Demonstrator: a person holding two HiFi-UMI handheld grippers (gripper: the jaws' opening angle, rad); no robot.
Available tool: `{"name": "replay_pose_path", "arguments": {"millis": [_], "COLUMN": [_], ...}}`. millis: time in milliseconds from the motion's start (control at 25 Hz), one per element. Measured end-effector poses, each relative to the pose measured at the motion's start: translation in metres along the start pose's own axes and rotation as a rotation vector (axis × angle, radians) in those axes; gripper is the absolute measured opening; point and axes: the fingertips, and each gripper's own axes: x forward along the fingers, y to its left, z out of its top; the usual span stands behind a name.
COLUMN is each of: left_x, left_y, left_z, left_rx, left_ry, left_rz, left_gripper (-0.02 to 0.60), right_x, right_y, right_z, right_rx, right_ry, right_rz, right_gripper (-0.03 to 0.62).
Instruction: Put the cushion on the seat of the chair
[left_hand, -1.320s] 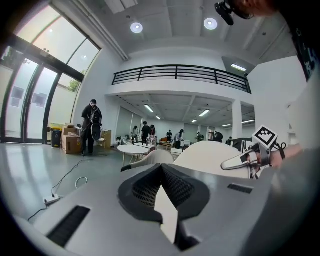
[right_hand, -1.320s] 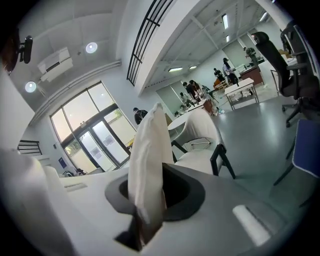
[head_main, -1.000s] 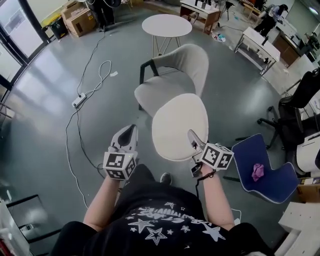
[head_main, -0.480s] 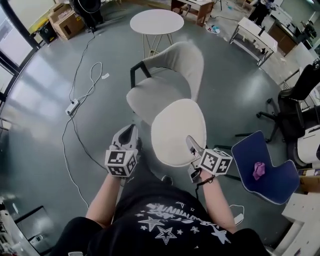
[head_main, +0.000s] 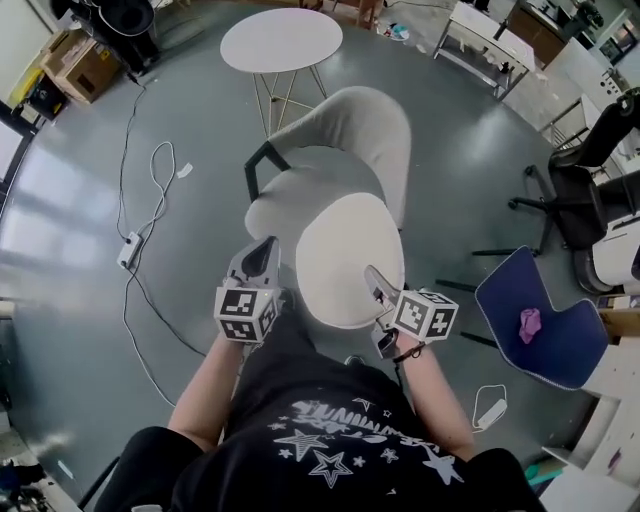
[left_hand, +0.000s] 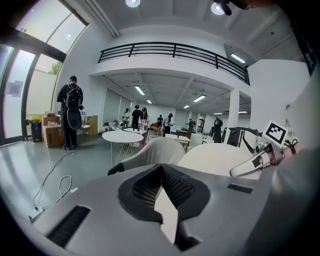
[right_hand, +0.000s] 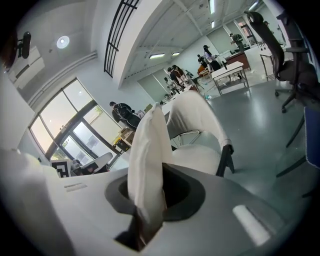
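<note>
One grip: right gripper was clamped on the cushion edge; left gripper was closed, empty.
Cushion: hung over the chair seat's front.
Risk: the single-edge hold could let it swing and land skewed or off.

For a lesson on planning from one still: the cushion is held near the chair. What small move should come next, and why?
Probably ease the cushion forward and down over the chair seat. The right claw is shut on the cushion's near edge, and the cushion is held in the air, with the seat just beyond it.
</note>
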Motion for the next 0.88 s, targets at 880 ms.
{"name": "replay_pose_path", "arguments": {"millis": [880], "left_x": [0.158], "left_y": [0.144], "left_z": [-0.041], "left_rx": [0.095], "left_ry": [0.232], "left_rz": [-0.222], "left_gripper": [0.009], "right_x": [0.216], "right_y": [-0.053], "right_z": [0.031], "right_rx": [0.535], "right_ry": [-0.461], "right_rz": [-0.146], "right_gripper": [0.057]}}
